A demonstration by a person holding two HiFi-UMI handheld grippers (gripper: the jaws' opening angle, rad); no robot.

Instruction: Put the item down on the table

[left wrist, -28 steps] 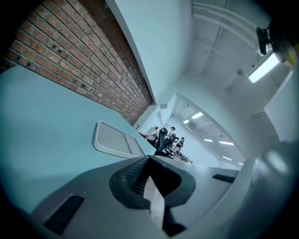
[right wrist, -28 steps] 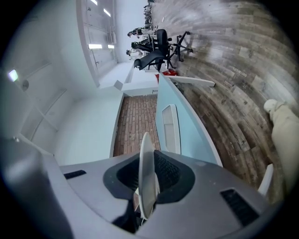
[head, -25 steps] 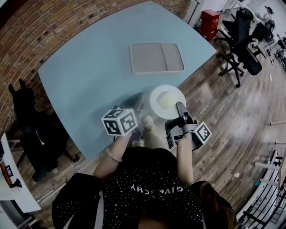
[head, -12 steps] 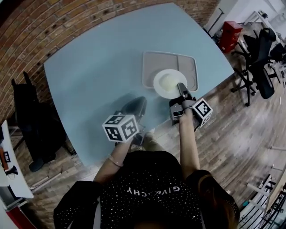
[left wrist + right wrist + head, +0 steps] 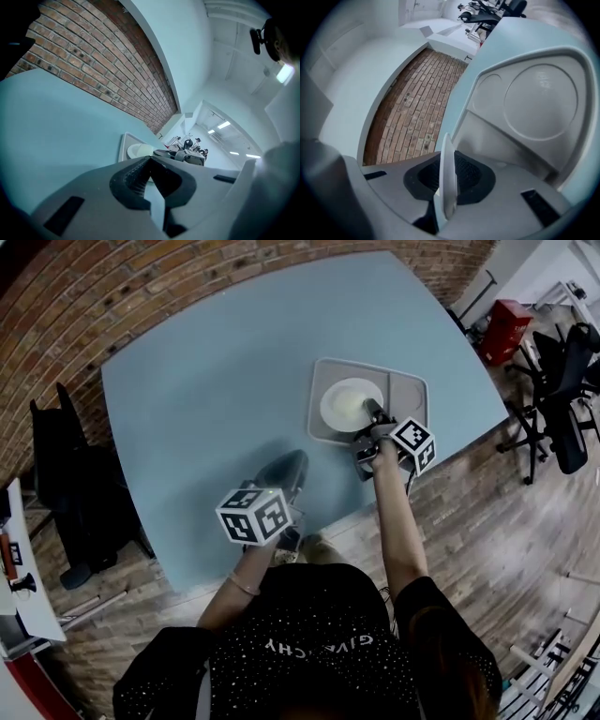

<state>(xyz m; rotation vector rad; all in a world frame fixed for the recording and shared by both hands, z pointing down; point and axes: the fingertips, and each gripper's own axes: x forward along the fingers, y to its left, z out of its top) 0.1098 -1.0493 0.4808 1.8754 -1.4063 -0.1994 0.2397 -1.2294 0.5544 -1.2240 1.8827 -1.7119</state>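
Right gripper (image 5: 373, 416) – your jaws are clamped narrow on the rim of the white plate (image 5: 349, 404). In the right gripper view the plate (image 5: 448, 180) sits edge-on between the dark pads (image 5: 471, 176), pinched from both sides.

The plate is level, over the grey tray (image 5: 411, 390) on the blue table (image 5: 206, 381). It hangs above the tray's larger, left-hand compartment. The right gripper view shows that compartment's round recess bare, with the tray (image 5: 534, 103) standing apart from the plate's face, so it does not look set down. The head view alone can't confirm the gap.

Your right arm is stretched out over the table's near edge, with the marker cube (image 5: 412, 444) just behind the jaws.

Left gripper (image 5: 286, 470) – the jaw tips meet with nothing between them, as the left gripper view (image 5: 150, 158) shows. It is over the table near the front edge, well apart from the tray and pointing toward it. The tray and plate show small beyond its tips.

The brick wall (image 5: 141, 287) runs along the table's far side. Office chairs (image 5: 562, 362) stand on the wood floor to the right.
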